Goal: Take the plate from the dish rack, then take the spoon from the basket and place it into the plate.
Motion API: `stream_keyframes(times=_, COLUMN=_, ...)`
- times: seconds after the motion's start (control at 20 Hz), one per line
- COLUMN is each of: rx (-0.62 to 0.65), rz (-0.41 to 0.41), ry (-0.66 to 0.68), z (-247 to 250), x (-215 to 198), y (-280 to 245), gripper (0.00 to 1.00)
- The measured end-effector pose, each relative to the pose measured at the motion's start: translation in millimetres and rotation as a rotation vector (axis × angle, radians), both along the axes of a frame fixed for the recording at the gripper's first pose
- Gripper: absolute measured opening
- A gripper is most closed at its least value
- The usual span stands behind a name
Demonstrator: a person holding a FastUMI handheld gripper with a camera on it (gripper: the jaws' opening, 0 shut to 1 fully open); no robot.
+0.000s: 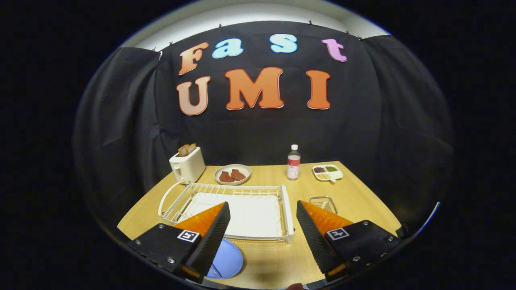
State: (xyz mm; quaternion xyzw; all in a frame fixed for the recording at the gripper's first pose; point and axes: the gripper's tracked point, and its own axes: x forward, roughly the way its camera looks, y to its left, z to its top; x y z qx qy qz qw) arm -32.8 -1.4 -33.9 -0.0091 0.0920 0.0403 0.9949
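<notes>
The jaws stood wide apart, released, gripping nothing. The blue plate lay flat on the wooden surface at about seven o'clock, partly hidden under the left finger. The white dish rack sat just beyond at twelve o'clock. The small wire basket stood at one o'clock, behind the right finger.

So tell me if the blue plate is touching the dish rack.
Apart. The gripper view shows bare table between the blue plate, lying by the open tongs, and the dish rack beyond it.
</notes>
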Motion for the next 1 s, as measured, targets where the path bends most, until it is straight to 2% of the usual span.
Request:
stream_keyframes(times=0.4, rx=-0.013, rz=-0.108, ry=-0.074, z=31, x=4, y=-97, gripper=0.98)
stream_keyframes(times=1.0, rx=-0.002, rz=-0.155, ry=-0.090, z=36, x=8, y=-173, gripper=0.98)
